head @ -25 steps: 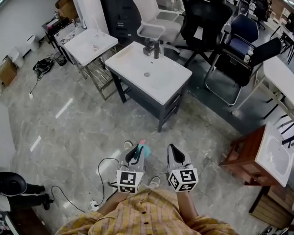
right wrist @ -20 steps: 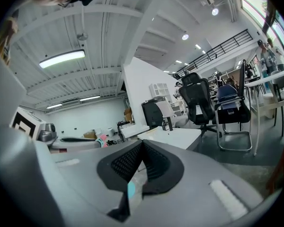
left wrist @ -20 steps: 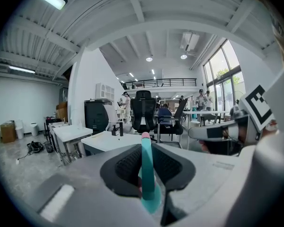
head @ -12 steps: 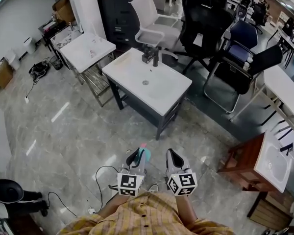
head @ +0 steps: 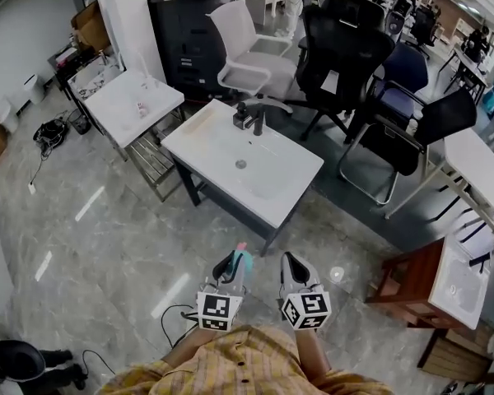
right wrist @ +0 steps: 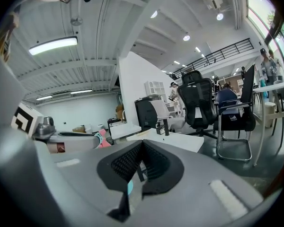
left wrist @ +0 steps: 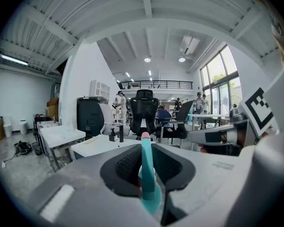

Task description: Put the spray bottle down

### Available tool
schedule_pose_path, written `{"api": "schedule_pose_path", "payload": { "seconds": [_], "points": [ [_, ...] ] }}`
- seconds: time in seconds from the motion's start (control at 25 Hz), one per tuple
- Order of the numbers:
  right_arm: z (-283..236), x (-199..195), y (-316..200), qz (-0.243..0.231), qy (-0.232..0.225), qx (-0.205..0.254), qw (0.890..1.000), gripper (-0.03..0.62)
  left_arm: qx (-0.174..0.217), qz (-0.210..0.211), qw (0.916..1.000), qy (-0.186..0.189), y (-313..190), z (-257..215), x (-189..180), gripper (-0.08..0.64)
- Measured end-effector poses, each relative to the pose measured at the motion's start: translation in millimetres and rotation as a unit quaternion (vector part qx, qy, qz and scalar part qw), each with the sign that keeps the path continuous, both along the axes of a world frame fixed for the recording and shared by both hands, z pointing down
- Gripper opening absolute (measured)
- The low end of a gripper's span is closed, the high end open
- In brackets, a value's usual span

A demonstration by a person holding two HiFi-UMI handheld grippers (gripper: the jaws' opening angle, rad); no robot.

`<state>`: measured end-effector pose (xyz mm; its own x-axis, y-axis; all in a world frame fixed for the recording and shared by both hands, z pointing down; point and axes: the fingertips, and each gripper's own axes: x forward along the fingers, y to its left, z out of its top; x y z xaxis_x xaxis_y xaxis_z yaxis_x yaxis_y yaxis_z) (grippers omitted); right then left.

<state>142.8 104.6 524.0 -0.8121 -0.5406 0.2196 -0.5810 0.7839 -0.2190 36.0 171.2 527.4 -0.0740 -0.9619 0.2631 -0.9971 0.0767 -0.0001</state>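
Closest to me is my yellow checked shirt (head: 245,362). Just past it I hold both grippers side by side, up in the air over the grey shiny floor (head: 107,220).

The left gripper (head: 230,263) has its jaws squeezed on the spray bottle (head: 242,258). The bottle is blue-green with a pink tip, and it sticks up between the two black pads. So the bottle is in the air and is not put down.

The right gripper (head: 291,263) has its jaws pressed together, and I see nothing held between them.

Farther out is a white sink table (head: 273,175) with dark legs. A black tap (head: 258,120) stands at its far edge. To the left is a smaller white table (head: 128,101).

Behind those are a white chair (head: 245,52), a big black chair (head: 346,44) and a tall dark cabinet (head: 189,23).
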Motion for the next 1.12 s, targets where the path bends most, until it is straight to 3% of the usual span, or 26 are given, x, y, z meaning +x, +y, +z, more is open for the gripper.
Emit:
{"api": "schedule_pose_path", "payload": {
  "seconds": [0.52, 1.12],
  "points": [
    [-17, -127, -72, 0.074, 0.007, -0.001, 0.997, 0.002, -0.012, 0.087, 0.9962, 0.003, -90, -12, -128, 0.069],
    [-2, -174, -108, 0.115, 0.047, -0.007, 0.992, 0.002, -0.023, 0.135, 0.9903, 0.022, -136, 7, -180, 0.07]
  ]
}}
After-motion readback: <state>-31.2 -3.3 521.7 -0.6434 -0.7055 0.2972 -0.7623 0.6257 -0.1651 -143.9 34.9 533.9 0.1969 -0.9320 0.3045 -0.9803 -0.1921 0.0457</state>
